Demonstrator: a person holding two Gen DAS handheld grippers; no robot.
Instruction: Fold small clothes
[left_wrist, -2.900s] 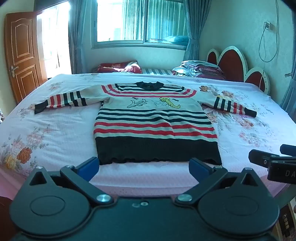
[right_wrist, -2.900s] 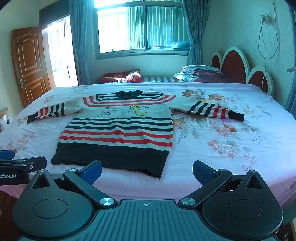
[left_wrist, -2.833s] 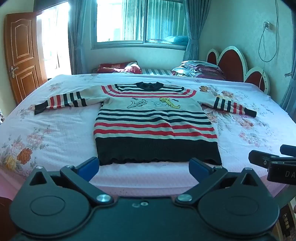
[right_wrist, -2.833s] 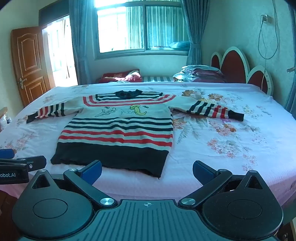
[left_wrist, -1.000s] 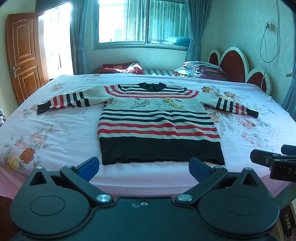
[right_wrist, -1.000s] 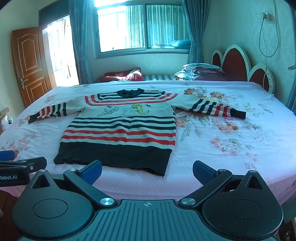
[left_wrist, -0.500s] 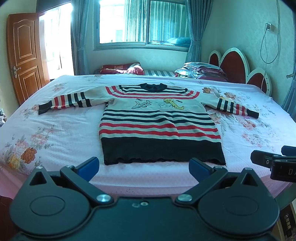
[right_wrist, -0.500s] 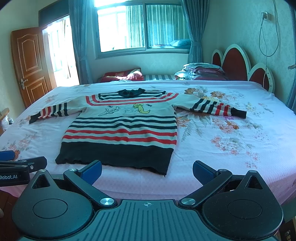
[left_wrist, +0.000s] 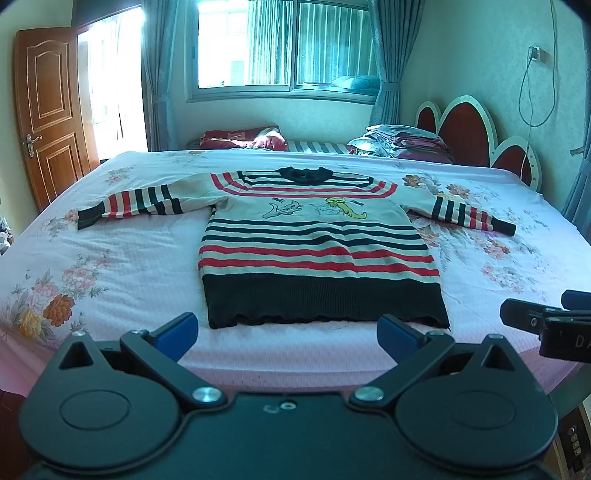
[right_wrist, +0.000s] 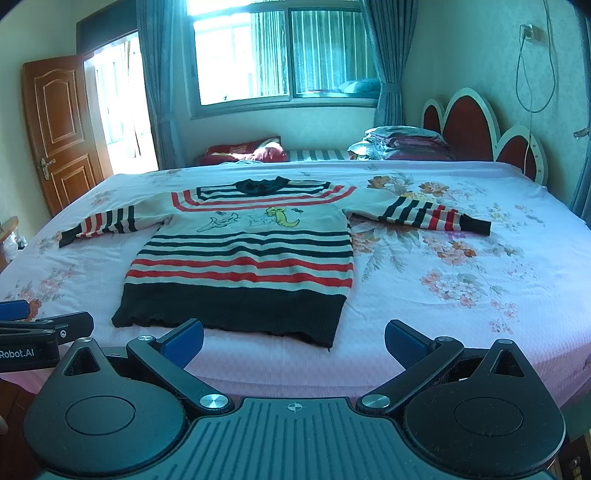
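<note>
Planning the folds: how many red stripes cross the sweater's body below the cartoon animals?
2. Both lie on the sweater just above its black hem: the upper red stripe and the lower red stripe, running side to side. None seem hidden.

In the left wrist view, the right gripper (left_wrist: 546, 325) was cut off by the picture's right edge, so its jaws could not be judged there. In the right wrist view, the left gripper (right_wrist: 44, 332) ran off the left edge likewise. The pile (right_wrist: 402, 142) behind the bed (right_wrist: 480, 314) was too small to identify.
</note>
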